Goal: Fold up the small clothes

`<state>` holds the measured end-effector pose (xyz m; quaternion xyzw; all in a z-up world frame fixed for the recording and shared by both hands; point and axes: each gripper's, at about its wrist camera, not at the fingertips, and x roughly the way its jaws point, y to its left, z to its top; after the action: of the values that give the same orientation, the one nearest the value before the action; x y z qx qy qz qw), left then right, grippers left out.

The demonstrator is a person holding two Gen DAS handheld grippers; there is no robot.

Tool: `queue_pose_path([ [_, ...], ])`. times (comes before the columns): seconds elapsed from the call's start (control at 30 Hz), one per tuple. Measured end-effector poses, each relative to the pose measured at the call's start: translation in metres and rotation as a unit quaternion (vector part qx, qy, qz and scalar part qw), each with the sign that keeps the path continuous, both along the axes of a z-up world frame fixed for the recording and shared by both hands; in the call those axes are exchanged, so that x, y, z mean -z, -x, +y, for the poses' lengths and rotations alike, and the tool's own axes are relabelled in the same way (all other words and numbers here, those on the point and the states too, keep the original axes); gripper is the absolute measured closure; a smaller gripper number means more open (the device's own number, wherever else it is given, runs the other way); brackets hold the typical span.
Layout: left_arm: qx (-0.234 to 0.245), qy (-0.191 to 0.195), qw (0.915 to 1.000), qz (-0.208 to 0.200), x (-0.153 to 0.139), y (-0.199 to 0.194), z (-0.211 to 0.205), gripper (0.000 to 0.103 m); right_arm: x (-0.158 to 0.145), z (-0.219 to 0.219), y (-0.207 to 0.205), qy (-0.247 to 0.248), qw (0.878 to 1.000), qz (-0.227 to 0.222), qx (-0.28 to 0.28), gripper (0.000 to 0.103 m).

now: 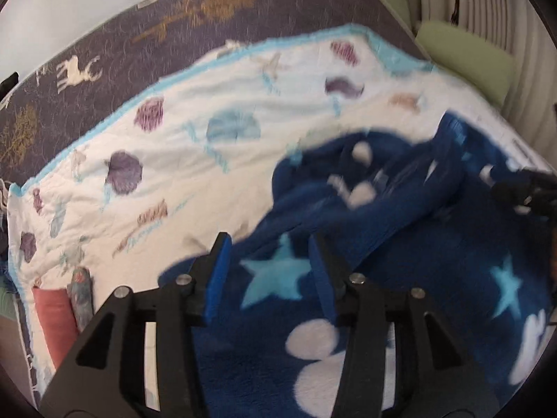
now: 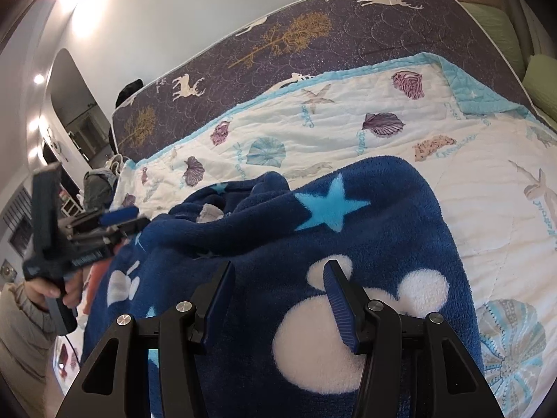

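**2 grippers parked over a blue fleece on the bed**

Starting at the far left of the right wrist view: a hand (image 2: pixel 52 294) with a pale sleeve holds the left gripper (image 2: pixel 120 217), which points in over the left edge of the garment. Its own wrist view is blurry, but the jaws stand apart with a light-blue star showing between them, and the pads aren't pressing on anything as far as I can see — so open, just above the fabric.

Next, the task's thing: a navy fleece garment (image 2: pixel 348 230) with light-blue stars and white mouse-head shapes. It lies rumpled on the white seashell quilt (image 2: pixel 348 129), bunched into folds toward the left and flatter toward the right, where its rounded edge meets the quilt. Can't tell what kind of garment it is.

The right gripper (image 2: pixel 278 282) is over the near part of the fleece, jaws apart, a white mouse-head print under the right finger. Nothing is pinched between the pads — open too.

Behind the quilt, the purple mattress (image 2: pixel 348 45) with deer and gold trees, and at the far right some pale green cushions (image 2: pixel 543 83).
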<state>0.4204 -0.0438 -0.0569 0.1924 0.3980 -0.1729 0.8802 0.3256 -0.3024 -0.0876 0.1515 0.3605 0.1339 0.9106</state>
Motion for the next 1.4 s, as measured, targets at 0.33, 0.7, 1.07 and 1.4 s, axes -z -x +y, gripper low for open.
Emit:
queue_pose_path([
  [0.33, 0.066, -0.009, 0.9977, 0.003, 0.016, 0.022, -0.029, 0.094, 0.005, -0.002, -0.003, -0.006, 1.0, 0.005, -0.002, 0.049],
  [0.7, -0.037, 0.071, 0.9897, -0.119, -0.039, 0.015, 0.017, 0.077, -0.035, -0.019, 0.002, 0.016, 0.998, -0.051, 0.04, 0.049],
  [1.07, -0.076, 0.01, 0.996, -0.045, 0.004, 0.073, 0.069, 0.038, -0.005, -0.072, -0.005, 0.043, 0.991, 0.037, 0.118, 0.043],
  [1.4, -0.146, 0.154, 0.9766, 0.033, 0.008, 0.123, 0.131, 0.036, 0.006, -0.105, 0.07, -0.009, 0.992, 0.086, 0.095, 0.041],
])
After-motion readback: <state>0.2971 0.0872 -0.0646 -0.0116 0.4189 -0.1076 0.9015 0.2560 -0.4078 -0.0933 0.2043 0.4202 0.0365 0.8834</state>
